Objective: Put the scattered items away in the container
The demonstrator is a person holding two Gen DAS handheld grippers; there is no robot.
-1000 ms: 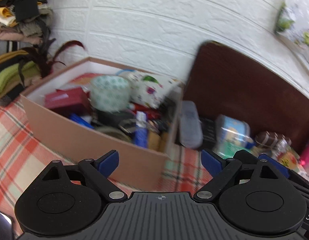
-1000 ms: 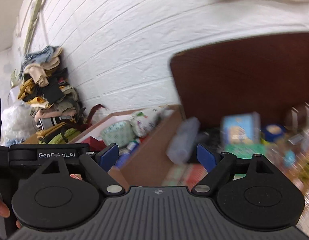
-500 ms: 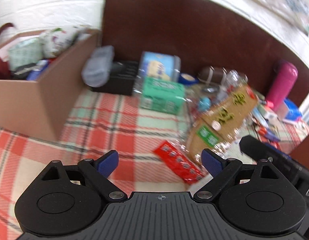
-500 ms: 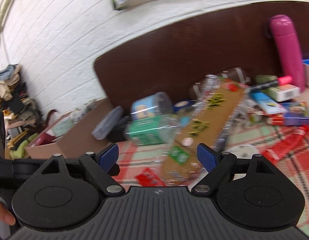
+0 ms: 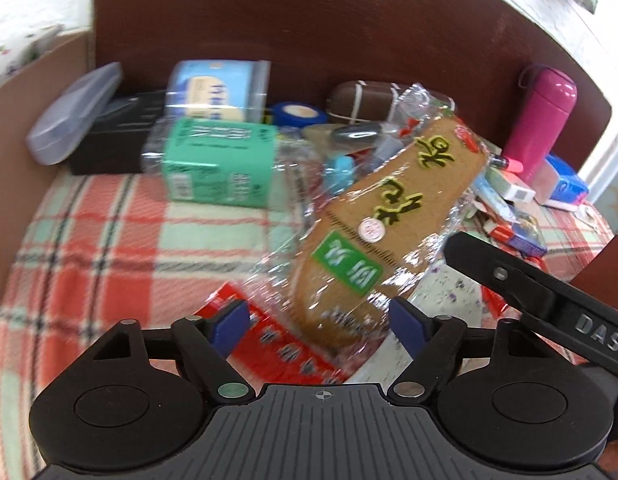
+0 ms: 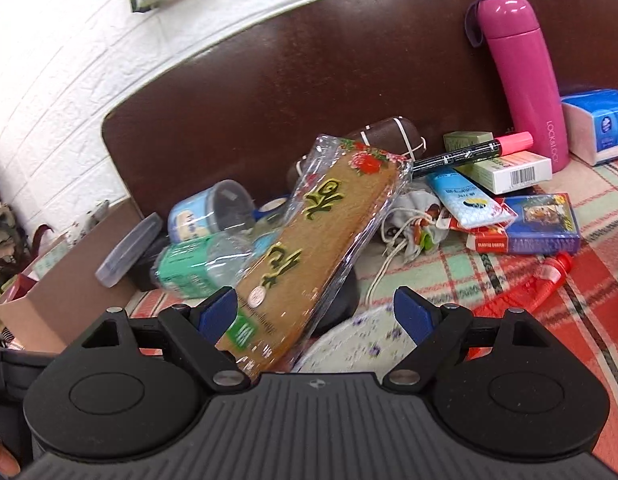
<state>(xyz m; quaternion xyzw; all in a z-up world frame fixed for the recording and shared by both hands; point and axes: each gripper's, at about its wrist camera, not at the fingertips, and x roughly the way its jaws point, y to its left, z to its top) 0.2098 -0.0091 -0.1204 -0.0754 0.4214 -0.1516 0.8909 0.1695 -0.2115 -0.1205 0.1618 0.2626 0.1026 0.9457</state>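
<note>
A brown embroidered insole pack (image 5: 397,216) in clear wrap lies slanted on top of the pile of scattered items. Its lower end sits between the blue pads of my left gripper (image 5: 318,324), whose jaws are closing; the pads do not press on it. In the right wrist view the same insole pack (image 6: 309,248) leans beside the left finger of my right gripper (image 6: 315,314), which stands open and holds nothing. The cardboard box (image 5: 37,92) is at the far left, seen as the cardboard box (image 6: 69,280) in the right view.
On the plaid cloth (image 5: 109,240) lie a green tissue pack (image 5: 221,160), a grey case (image 5: 73,112), a red packet (image 5: 285,344), a card box (image 6: 537,224) and a marker (image 6: 469,154). A pink flask (image 6: 521,80) stands against the dark headboard (image 6: 269,80).
Both views have swung right, from the cardboard box to the pile, and come lower and closer. The insole pack's end now lies between the left fingers, which stand a little narrower.
</note>
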